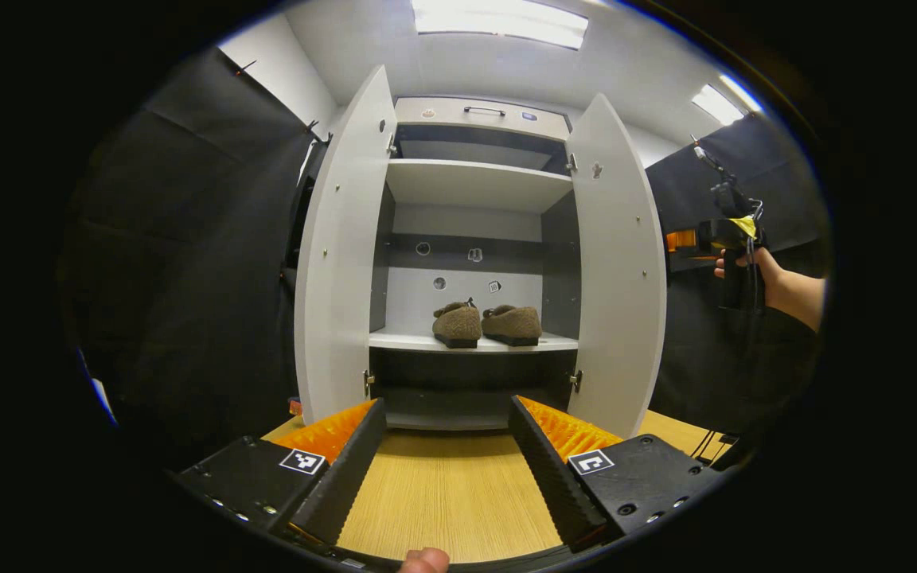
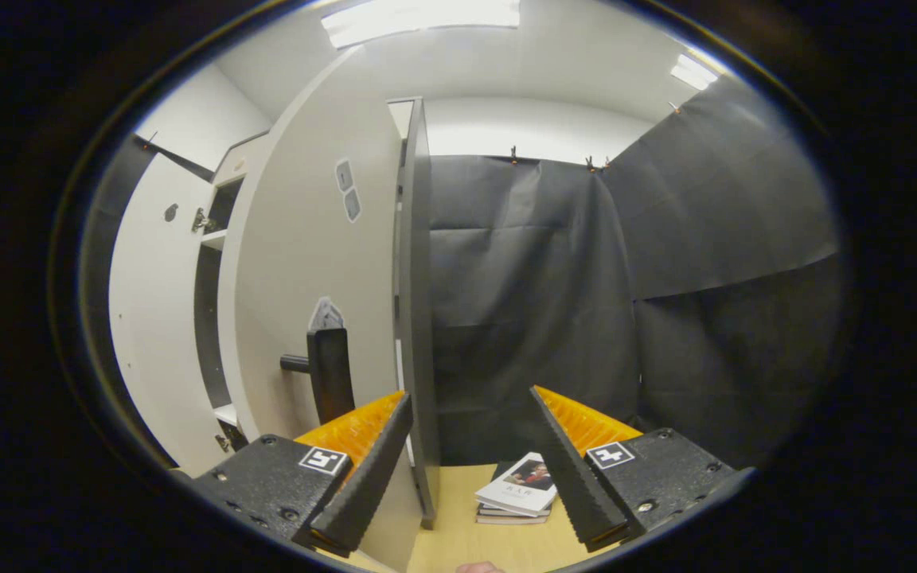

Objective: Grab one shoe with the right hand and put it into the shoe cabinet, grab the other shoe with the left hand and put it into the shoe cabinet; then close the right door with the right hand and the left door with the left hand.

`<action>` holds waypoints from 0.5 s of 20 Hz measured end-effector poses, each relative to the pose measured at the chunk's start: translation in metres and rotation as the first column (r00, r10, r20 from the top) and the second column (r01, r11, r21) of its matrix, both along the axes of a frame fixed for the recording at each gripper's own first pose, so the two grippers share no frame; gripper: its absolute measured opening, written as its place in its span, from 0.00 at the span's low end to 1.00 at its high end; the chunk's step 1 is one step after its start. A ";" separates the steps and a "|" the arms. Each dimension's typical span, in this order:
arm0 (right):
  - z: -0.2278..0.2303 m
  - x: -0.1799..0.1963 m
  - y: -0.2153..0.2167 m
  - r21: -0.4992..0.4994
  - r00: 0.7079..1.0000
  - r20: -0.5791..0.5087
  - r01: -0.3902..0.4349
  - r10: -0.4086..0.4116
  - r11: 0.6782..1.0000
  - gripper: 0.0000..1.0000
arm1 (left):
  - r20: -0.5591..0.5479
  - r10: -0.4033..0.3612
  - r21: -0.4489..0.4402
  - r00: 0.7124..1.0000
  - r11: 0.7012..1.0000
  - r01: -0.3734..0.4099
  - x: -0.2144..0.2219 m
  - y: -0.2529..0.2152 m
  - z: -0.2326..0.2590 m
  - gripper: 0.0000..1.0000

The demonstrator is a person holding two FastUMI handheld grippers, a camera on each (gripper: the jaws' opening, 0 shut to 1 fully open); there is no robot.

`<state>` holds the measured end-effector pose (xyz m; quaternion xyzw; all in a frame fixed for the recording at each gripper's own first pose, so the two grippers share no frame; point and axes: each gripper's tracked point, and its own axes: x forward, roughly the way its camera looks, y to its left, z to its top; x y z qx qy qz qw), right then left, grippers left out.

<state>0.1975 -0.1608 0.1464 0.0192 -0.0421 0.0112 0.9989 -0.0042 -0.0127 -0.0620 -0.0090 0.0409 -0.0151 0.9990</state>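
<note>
Shoe cabinet (image 1: 474,183) stands at the far edge of the wooden desk (image 1: 446,493), both doors swung wide. Left door (image 1: 339,263) and right door (image 1: 618,270) flank the open interior.

Contents: both brown fuzzy shoes sit on the lower shelf (image 1: 411,341), side by side, touching or nearly so. Left shoe (image 1: 457,324) is near the shelf's middle, right shoe (image 1: 512,323) just beside it toward the right door. Upper shelf (image 1: 474,185) carries nothing visible. A few small stickers on the cabinet's back panel.

Left gripper (image 1: 446,414): fingers spread apart, holding nothing, hovering over the desk, aimed straight at the cabinet opening.

Right gripper (image 2: 470,398): fingers spread apart, nothing between them but the front edge of the right door (image 2: 307,263), which passes close by the left finger; contact cannot be told. The door's dark handle (image 2: 329,374) is just beyond that finger. In the left gripper view the same gripper is seen held in a hand (image 1: 745,267) out past the right door.

Stack of books (image 2: 518,489) lies on the desk beyond the door edge.
</note>
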 end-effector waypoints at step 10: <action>0.002 0.006 0.071 -0.038 0.994 0.053 -0.094 0.096 0.995 0.94 | 0.001 0.049 0.024 0.999 0.998 -0.049 0.008 0.029 -0.001 0.94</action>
